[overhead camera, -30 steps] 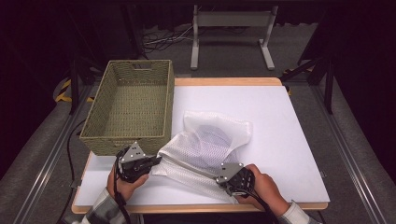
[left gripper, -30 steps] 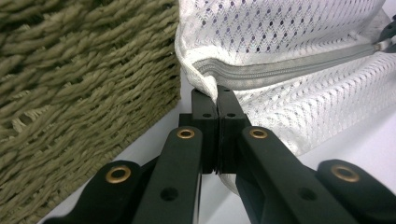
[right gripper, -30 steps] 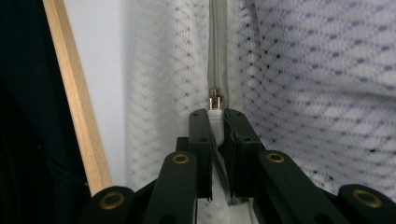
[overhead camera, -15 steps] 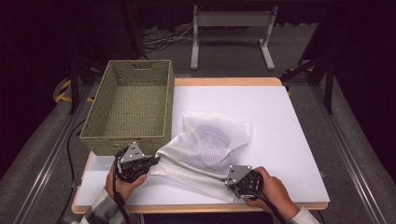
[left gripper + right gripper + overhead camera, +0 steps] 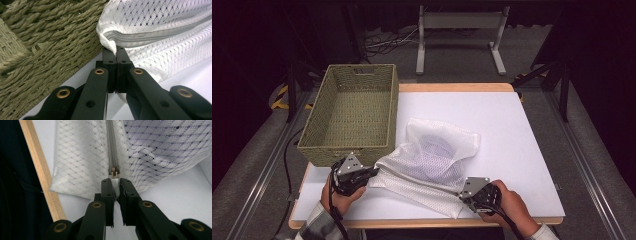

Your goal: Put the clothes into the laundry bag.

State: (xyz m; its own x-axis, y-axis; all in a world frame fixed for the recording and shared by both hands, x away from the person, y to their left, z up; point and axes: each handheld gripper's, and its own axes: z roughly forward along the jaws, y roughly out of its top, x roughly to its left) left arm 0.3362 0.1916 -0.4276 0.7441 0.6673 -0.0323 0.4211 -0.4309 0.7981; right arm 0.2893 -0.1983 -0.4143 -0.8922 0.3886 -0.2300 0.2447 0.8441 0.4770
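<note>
One woven basket (image 5: 353, 114) sits at the left of the high view, empty. One white mesh bag (image 5: 432, 161) lies at lower centre with something purplish inside, hard to identify. The left gripper (image 5: 371, 172) is clamped on the bag's corner; the right gripper (image 5: 463, 195) pinches the zipper pull (image 5: 114, 178).

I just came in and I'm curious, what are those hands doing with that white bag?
A person holds a gripper in each hand and works the zipper of a white mesh bag on the table. The left gripper is shut on the bag's corner at one end of the zipper, next to a woven basket. The right gripper is shut on the zipper pull at the other end. Something purplish shows through the mesh.
</note>
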